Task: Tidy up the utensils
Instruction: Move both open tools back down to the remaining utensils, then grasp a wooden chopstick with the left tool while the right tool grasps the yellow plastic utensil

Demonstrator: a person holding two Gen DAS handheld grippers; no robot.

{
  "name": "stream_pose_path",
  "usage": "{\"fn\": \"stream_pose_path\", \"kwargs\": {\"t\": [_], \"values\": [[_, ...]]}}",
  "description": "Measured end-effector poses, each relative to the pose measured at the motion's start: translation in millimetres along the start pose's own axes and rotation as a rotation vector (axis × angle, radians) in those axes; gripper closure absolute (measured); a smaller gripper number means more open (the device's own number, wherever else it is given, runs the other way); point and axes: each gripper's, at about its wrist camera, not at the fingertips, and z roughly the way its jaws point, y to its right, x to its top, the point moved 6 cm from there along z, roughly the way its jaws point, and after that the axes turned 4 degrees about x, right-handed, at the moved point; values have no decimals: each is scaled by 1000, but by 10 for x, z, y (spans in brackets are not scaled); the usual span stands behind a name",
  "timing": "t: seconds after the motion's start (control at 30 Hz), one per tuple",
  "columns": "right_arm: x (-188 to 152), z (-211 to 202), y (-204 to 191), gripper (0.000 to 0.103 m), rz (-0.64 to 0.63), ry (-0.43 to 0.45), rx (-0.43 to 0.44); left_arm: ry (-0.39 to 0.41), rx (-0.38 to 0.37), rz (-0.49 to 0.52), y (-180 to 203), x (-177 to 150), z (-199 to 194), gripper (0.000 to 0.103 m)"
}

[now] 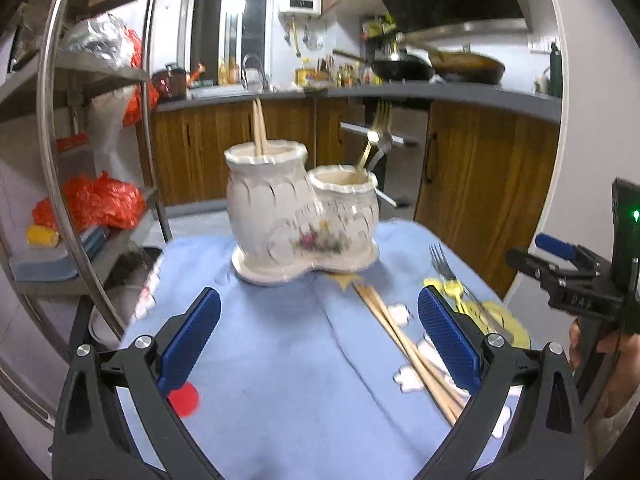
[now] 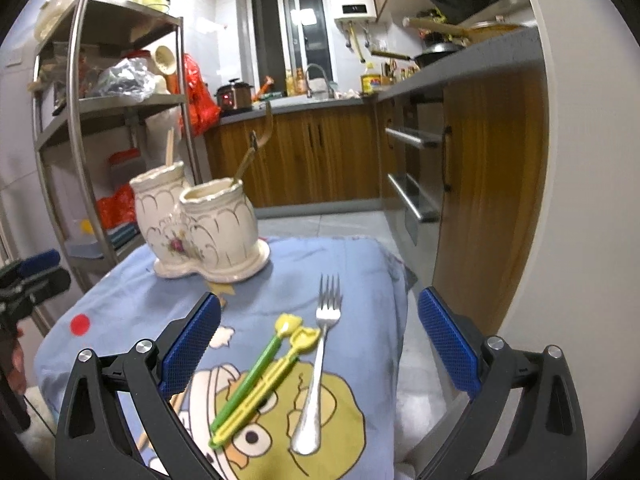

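Observation:
A cream ceramic two-pot utensil holder (image 1: 300, 216) stands at the far side of a blue cloth (image 1: 280, 360). Its tall pot holds wooden chopsticks (image 1: 258, 126); its low pot holds a gold fork (image 1: 374, 136). The holder also shows in the right wrist view (image 2: 204, 224). A wooden chopstick pair (image 1: 404, 344) lies on the cloth beside my open, empty left gripper (image 1: 318, 340). A silver fork (image 2: 318, 364) and green and yellow children's chopsticks (image 2: 260, 376) lie between the fingers of my open, empty right gripper (image 2: 318, 344), below it.
A metal shelf rack (image 2: 112, 100) with bags and dishes stands left of the table. Wooden kitchen cabinets (image 2: 320, 152) and a counter with pans run behind and to the right. The cloth's right edge (image 2: 400, 320) drops to a tiled floor.

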Motion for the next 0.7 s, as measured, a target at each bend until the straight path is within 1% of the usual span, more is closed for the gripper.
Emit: {"fn": "stream_pose_path", "kwargs": {"t": [0.1,0.27,0.33,0.37,0.43,0.47,0.57,0.63,0.7], "values": [[-76,10,103,5,34,-24,-11,-45,-22,10,110,-106,75,6],[-160,46,207,5,69,-52,-24,-143,-54,34,382,-255,312,7],[-172,56,239,5,71,-60,-32,-189,-65,51,482,-312,426,20],[-178,62,256,5,71,-65,-37,-225,-67,64,537,-350,505,24],[-190,85,282,5,70,-72,-43,-273,-74,75,610,-412,610,35],[-204,102,299,5,71,-79,-46,-292,-80,76,642,-440,651,38],[-241,148,322,5,66,-98,-53,-323,-83,90,720,-494,733,49],[-257,177,334,5,60,-105,-59,-337,-77,95,738,-510,780,64],[-266,204,340,5,59,-110,-52,-350,-84,82,739,-516,822,73]]}}
